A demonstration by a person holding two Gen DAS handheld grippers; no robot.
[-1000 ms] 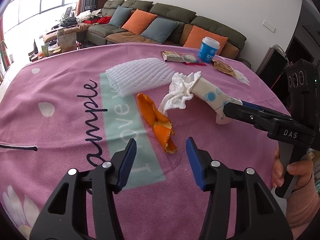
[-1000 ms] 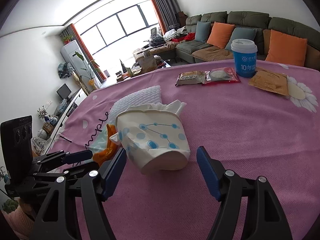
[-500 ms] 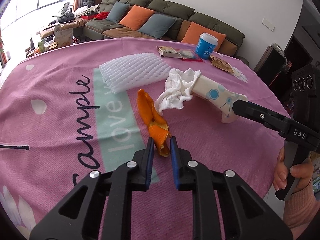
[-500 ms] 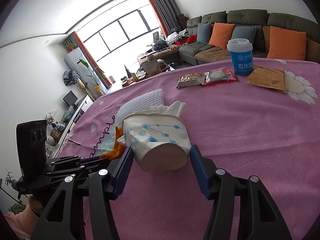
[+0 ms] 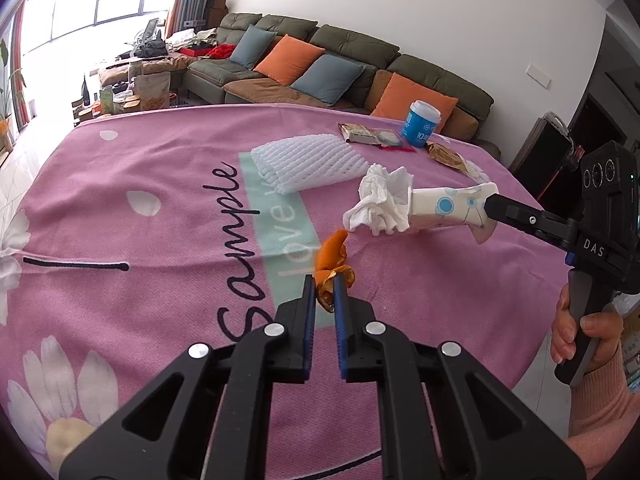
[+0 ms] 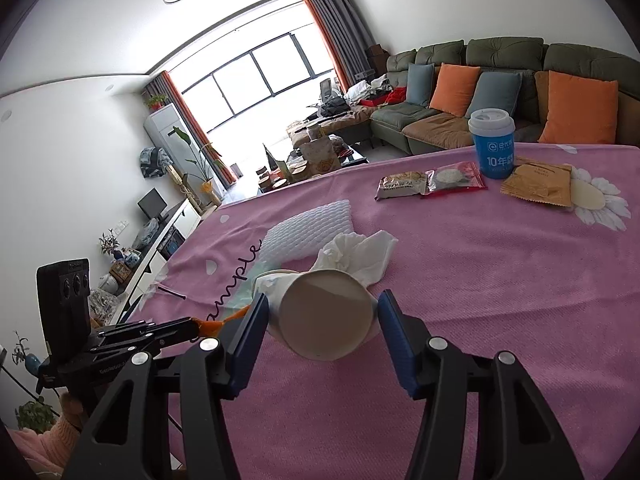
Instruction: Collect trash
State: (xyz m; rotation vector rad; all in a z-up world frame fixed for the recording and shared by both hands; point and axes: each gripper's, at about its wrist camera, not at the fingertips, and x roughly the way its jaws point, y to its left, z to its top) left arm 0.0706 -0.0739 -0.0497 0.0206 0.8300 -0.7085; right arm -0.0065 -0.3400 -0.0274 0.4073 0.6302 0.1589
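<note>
left gripper (image 5: 323, 294): my jaws closing, clenched on orange peel (image 5: 332, 258) | right gripper (image 6: 320, 320): my jaws grasp tissue-stuffed paper cup (image 6: 324, 316) above bench (image 6: 500, 280)

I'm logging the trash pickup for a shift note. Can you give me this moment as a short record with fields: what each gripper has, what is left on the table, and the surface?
left gripper: jaws closing on the orange peel, lifted off the cloth
right gripper: shut on the paper cup, tissue stuffed in its mouth
left on table: white foam net, blue lidded cup, three snack wrappers
surface: pink tablecloth
bin: none in view
</note>
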